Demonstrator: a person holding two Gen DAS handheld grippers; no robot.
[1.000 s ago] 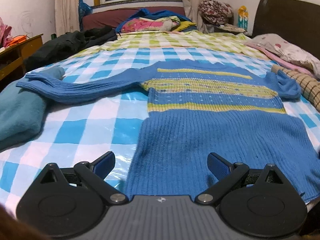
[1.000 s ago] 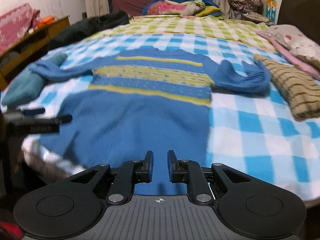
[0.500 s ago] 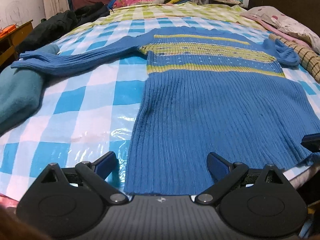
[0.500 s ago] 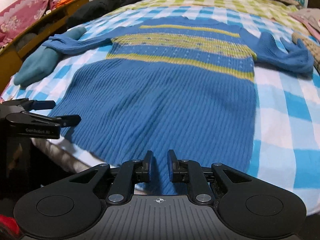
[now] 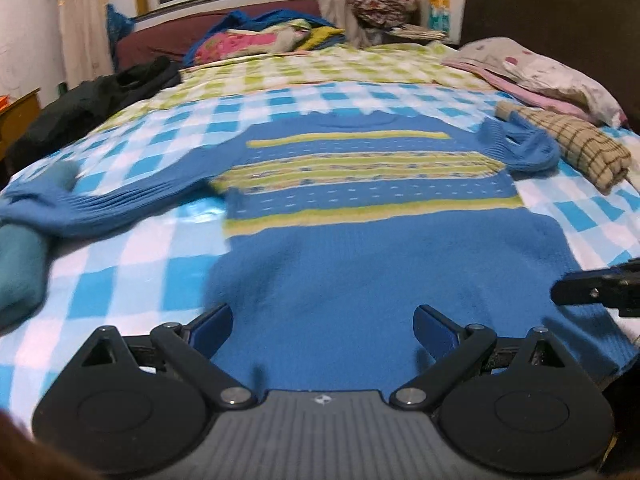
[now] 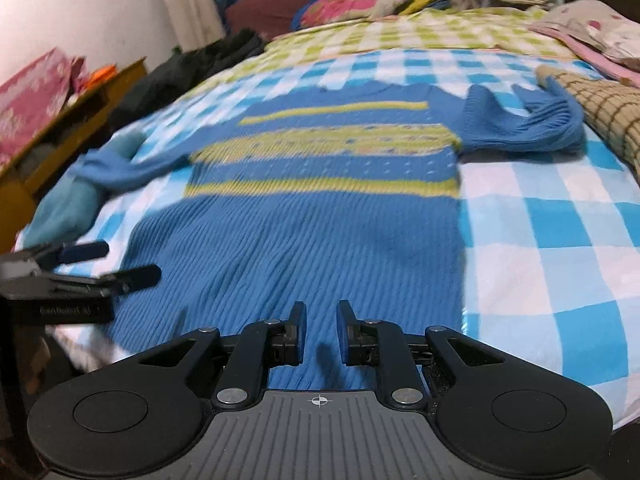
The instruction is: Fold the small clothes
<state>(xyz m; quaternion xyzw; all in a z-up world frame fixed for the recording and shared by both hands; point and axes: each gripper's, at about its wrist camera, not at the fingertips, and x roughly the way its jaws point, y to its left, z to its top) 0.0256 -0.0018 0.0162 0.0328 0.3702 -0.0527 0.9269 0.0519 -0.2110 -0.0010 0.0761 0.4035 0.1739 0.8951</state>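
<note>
Hovering left tool (image 5: pixel 322 330) wide — sweater (image 5: pixel 360 272) | right-wrist-only: wooden cabinet (image 6: pixel 80 108)

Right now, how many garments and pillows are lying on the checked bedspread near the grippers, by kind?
Blue striped sweater: 1
Teal folded garment: 1
Tan plaid folded cloth: 1
Dark jacket: 1
Floral pillow: 1
Total: 5, not counting the blurred heap at the far end.
</note>
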